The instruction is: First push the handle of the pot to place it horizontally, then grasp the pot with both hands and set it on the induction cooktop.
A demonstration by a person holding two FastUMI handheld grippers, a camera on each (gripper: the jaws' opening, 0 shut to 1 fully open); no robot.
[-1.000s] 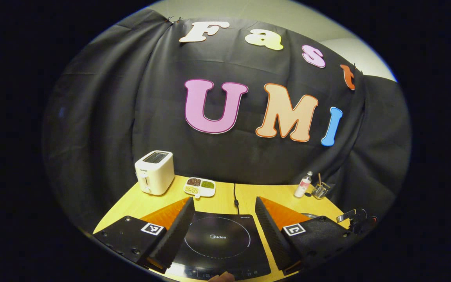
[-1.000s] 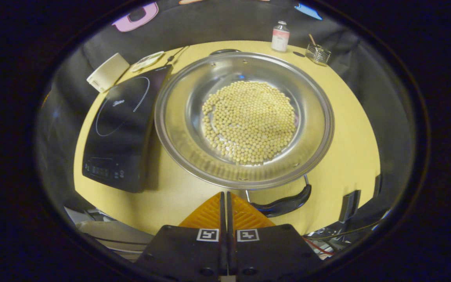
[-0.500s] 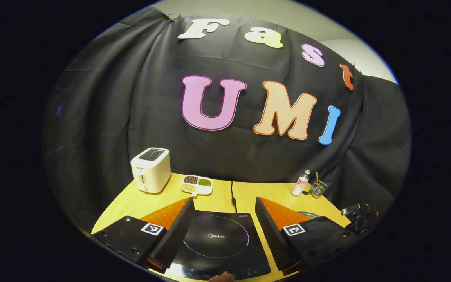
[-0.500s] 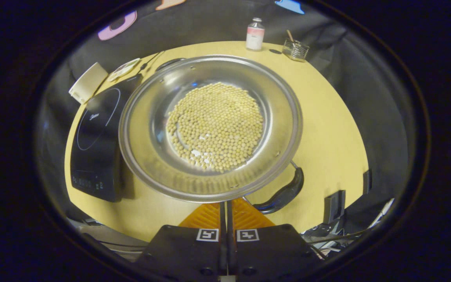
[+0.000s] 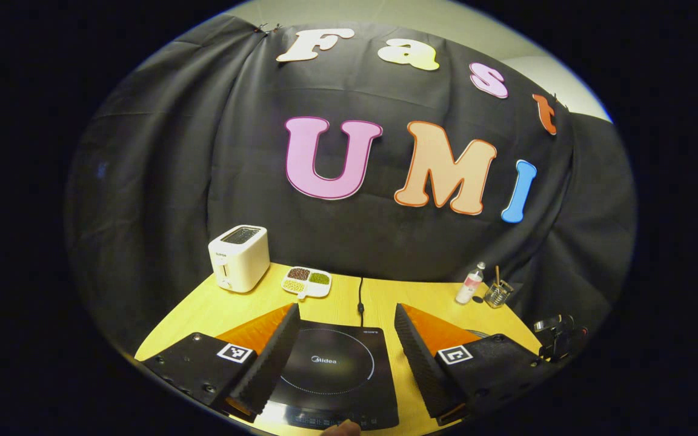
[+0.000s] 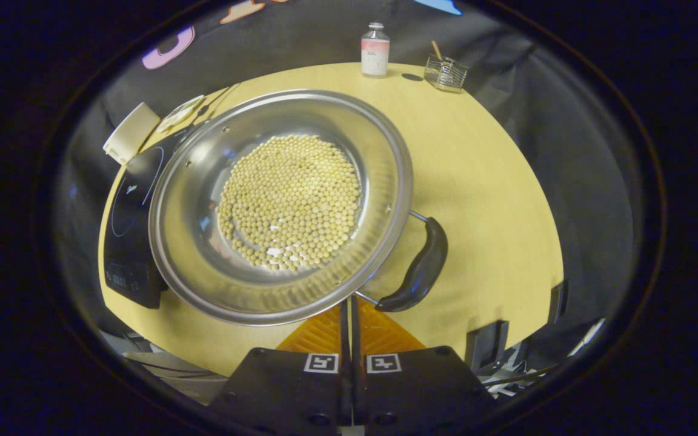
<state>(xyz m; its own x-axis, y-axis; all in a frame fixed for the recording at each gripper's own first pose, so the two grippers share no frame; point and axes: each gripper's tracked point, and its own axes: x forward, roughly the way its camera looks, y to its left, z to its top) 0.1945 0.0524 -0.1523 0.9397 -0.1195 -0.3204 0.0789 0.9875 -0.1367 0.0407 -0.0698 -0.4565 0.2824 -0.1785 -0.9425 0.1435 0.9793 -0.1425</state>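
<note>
In the right gripper view a wide steel pot (image 6: 282,206) holding yellow beans stands on the yellow table (image 6: 482,181). Its black side handle (image 6: 417,266) points to the right of the rim. My right gripper (image 6: 349,303) is shut with nothing between its fingers, its tips at the pot's near rim beside the handle's lower end. The black induction cooktop (image 6: 126,224) lies left of the pot, partly hidden by it. My left gripper (image 5: 346,312) stands open above the cooktop (image 5: 331,369), which lies between its fingers. A sliver of the pot's rim (image 5: 476,332) shows at the right.
A white toaster (image 5: 239,257) and a divided dish of beans (image 5: 308,281) stand at the table's back left. A small bottle (image 5: 469,283) and a glass holder (image 5: 497,293) stand at the back right. The cooktop's cord (image 5: 361,297) runs to the wall.
In the right gripper view the handle has swung from the pot's near side round to its right, and the pot sits further left. The left gripper has drawn back slightly, still open.
</note>
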